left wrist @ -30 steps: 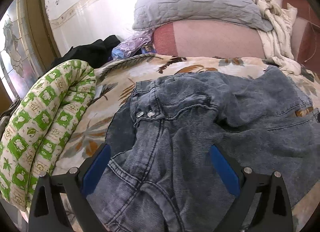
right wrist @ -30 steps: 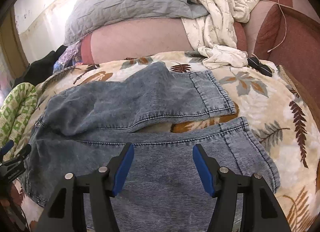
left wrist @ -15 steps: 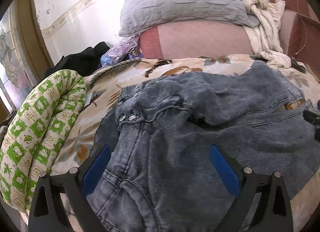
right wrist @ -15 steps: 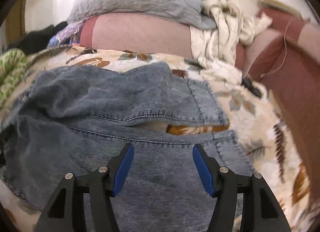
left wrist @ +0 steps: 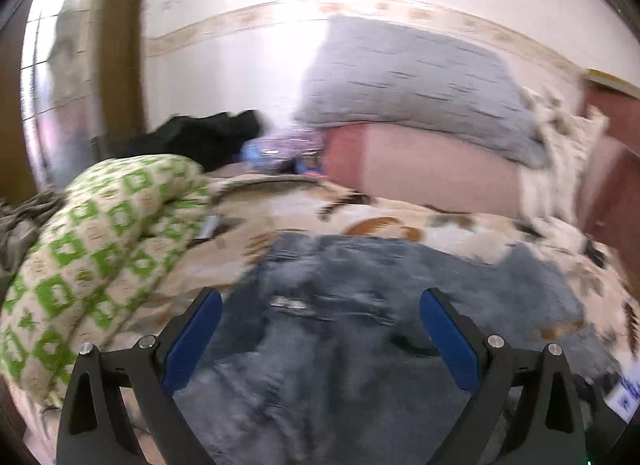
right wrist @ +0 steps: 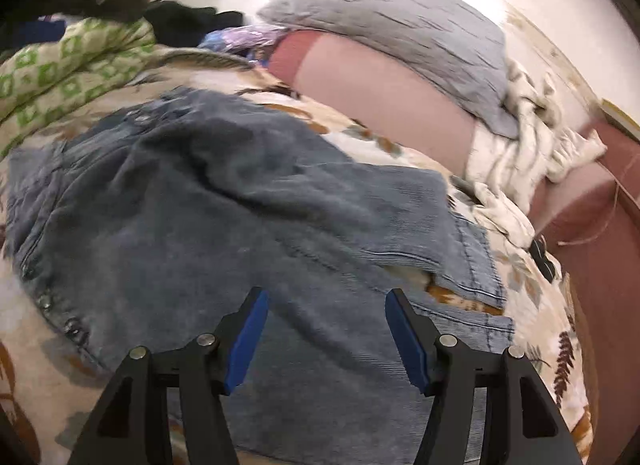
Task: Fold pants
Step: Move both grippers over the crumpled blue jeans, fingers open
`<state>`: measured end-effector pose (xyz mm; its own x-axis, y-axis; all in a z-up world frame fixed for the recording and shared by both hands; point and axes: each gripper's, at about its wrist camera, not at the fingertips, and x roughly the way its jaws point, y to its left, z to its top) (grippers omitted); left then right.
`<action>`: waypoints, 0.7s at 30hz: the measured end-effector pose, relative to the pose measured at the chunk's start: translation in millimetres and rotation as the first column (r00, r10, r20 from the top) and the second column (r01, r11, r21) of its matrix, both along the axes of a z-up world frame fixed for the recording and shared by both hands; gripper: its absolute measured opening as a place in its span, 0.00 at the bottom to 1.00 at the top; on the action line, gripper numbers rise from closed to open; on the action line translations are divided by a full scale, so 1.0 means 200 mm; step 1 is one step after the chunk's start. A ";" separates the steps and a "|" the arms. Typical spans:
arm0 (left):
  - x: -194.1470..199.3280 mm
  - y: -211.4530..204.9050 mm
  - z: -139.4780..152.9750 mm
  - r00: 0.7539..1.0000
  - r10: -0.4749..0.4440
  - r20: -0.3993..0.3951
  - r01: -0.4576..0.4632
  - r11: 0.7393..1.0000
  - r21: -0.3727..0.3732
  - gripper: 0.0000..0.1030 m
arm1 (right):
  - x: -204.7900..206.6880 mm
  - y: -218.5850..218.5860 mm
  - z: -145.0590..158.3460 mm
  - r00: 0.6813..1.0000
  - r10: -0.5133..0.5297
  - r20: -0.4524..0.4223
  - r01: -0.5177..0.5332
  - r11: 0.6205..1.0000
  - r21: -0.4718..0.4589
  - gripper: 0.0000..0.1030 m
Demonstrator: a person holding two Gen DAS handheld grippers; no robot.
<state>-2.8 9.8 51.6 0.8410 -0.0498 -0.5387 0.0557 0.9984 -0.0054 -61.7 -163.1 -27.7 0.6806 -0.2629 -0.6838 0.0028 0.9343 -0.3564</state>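
Note:
Grey-blue denim pants (right wrist: pixel 224 201) lie spread on a leaf-print bedspread (right wrist: pixel 536 289), waistband to the left, leg hems (right wrist: pixel 476 261) to the right. One leg lies folded over the other. In the blurred left wrist view the pants (left wrist: pixel 344 305) fill the lower middle. My left gripper (left wrist: pixel 320 307) is open and empty above the waist end. My right gripper (right wrist: pixel 326 307) is open and empty above the nearer leg.
A green-and-white patterned quilt (left wrist: pixel 92 249) is rolled at the left edge. A grey pillow (right wrist: pixel 400 21) rests on a pink bolster (right wrist: pixel 380 93) at the back. A crumpled cream cloth (right wrist: pixel 528 145) lies at the right, beside a red headboard (right wrist: pixel 600 249). Dark clothes (left wrist: pixel 200 137) are piled back left.
Both grippers have pulled back and tilted up from the pants; the views swing fast and blur. The right view has turned leftward toward the waistband. Both stay open.

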 end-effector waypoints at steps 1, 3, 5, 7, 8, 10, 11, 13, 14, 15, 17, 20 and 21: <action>0.02 0.03 -0.02 1.000 0.023 -0.015 -0.023 1.000 0.018 0.96 | 0.00 0.02 -0.01 1.000 0.010 -0.007 -0.010 1.000 -0.004 0.63; 0.07 0.09 -0.05 0.997 0.062 -0.054 -0.060 0.997 0.039 0.96 | 0.01 0.03 -0.03 1.000 0.012 -0.012 -0.012 1.000 -0.005 0.63; 0.08 0.14 -0.08 0.993 0.092 -0.074 -0.090 0.995 0.030 0.96 | 0.01 0.04 -0.03 1.000 0.009 -0.008 -0.009 1.000 -0.020 0.63; 0.07 0.13 -0.09 0.993 0.090 -0.083 -0.088 0.996 0.021 0.96 | 0.00 0.06 -0.04 1.000 0.011 0.001 -0.011 0.999 -0.050 0.63; 0.06 0.12 -0.10 0.994 0.080 -0.080 -0.078 0.996 0.031 0.96 | -0.01 0.07 -0.03 1.000 0.017 0.002 -0.016 0.998 -0.058 0.63; 0.04 0.07 -0.10 0.996 0.056 -0.068 -0.051 0.996 0.066 0.96 | -0.01 0.08 -0.04 1.000 0.025 -0.002 -0.025 0.998 -0.058 0.63; 0.04 0.05 -0.10 0.997 0.046 -0.067 -0.041 0.996 0.077 0.96 | -0.01 0.08 -0.04 1.000 0.027 -0.005 -0.027 0.998 -0.059 0.63; 0.04 0.00 -0.11 0.997 0.019 -0.069 -0.012 0.995 0.104 0.96 | -0.01 0.08 -0.04 1.000 0.029 -0.006 -0.029 0.997 -0.069 0.63; 0.05 -0.01 -0.11 0.997 0.012 -0.072 -0.004 0.994 0.109 0.96 | -0.01 0.08 -0.04 1.000 0.028 -0.005 -0.028 0.997 -0.072 0.63; 0.04 -0.02 -0.12 0.997 0.001 -0.077 0.007 0.993 0.114 0.96 | -0.01 0.07 -0.04 1.000 0.026 -0.005 -0.026 0.997 -0.069 0.63; 0.03 -0.04 -0.13 0.996 -0.014 -0.083 0.024 0.992 0.120 0.96 | -0.01 0.06 -0.04 1.000 0.021 -0.007 -0.022 0.998 -0.055 0.63; 0.02 -0.07 -0.14 0.996 -0.026 -0.082 0.037 0.989 0.142 0.96 | 0.00 0.04 -0.04 1.000 0.013 -0.009 -0.013 0.999 -0.045 0.63; 0.01 -0.08 -0.15 0.996 -0.031 -0.081 0.043 0.988 0.148 0.96 | 0.00 0.04 -0.04 1.000 0.011 -0.012 -0.011 0.999 -0.038 0.63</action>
